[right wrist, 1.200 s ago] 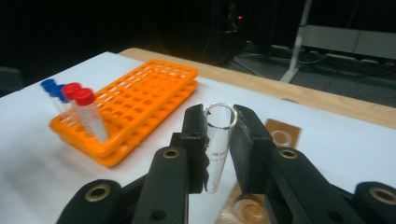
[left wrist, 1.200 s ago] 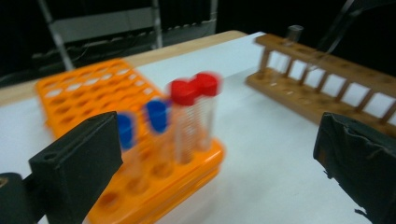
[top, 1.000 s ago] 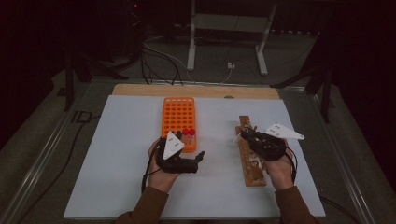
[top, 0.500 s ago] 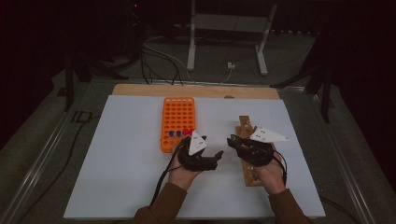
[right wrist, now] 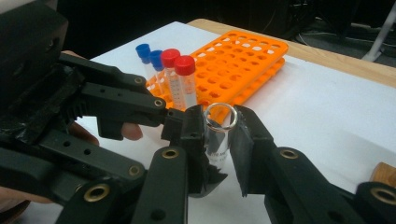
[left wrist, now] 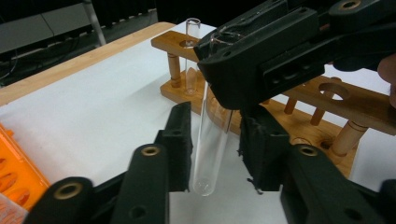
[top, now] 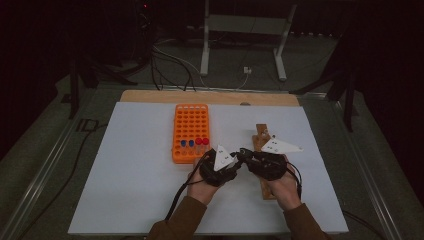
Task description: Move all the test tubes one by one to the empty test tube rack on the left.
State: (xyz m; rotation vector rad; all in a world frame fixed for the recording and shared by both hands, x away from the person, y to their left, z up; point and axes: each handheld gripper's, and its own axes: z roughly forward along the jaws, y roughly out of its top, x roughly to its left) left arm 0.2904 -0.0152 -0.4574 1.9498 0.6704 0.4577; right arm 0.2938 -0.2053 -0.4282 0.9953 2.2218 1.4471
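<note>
The right tool point(left wrist: 243, 56) grips a clear glass tube point(left wrist: 210, 140) by its open top, jaws clamped tight on the rim – the tube hangs upright just in front of the wooden rack point(left wrist: 327, 100). The left tool point(left wrist: 215, 144) has just been closing, and the tube's lower half sits right between its two jaws – a sliver of gap shows on either side, pads not quite pressing. Both tools meet beside the orange rack point(top: 190, 131), above the white desk point(top: 125, 175).

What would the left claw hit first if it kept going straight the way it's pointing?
Probably the glass test tube already between its jaws, then the right claw gripping the tube's top; the wooden rack lies beyond, though depth is unclear.
</note>
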